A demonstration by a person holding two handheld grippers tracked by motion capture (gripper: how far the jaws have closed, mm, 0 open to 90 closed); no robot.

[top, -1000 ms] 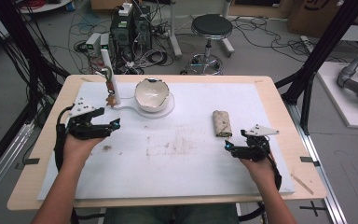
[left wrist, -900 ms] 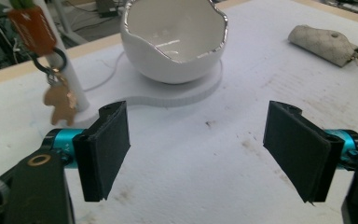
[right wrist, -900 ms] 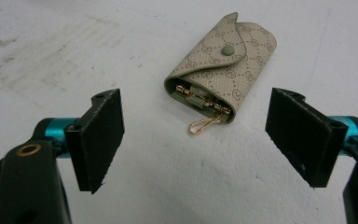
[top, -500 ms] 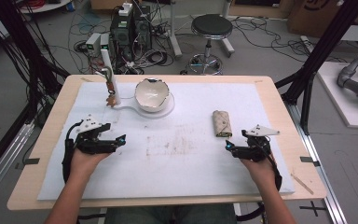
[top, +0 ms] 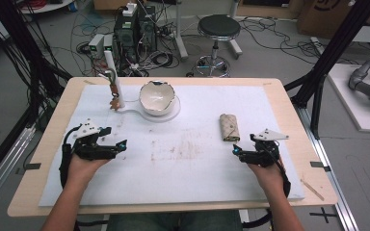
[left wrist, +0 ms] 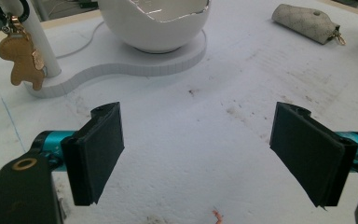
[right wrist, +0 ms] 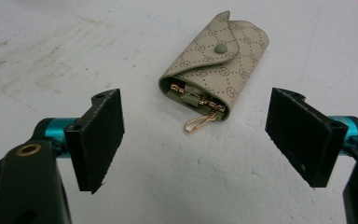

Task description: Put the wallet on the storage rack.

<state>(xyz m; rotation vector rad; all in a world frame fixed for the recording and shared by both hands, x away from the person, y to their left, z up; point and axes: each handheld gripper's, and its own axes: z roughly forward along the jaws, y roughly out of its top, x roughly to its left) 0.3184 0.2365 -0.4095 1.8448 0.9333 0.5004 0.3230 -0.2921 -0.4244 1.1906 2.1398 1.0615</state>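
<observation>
Nearer the person than before, the left tool [top: 118, 146] rests spread; the right tool [top: 237, 151], also spread, is unmoved.

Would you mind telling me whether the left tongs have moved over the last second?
Yes. In the high view the left tongs have drawn back toward the person, away from the white stand holding the bowl.

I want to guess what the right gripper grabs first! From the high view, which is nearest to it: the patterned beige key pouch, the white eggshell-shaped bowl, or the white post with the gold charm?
1. Patterned beige key pouch, just ahead of the right gripper.
2. White eggshell-shaped bowl, far-left of it, mid-table.
3. White post with the gold charm, farthest left.
</observation>
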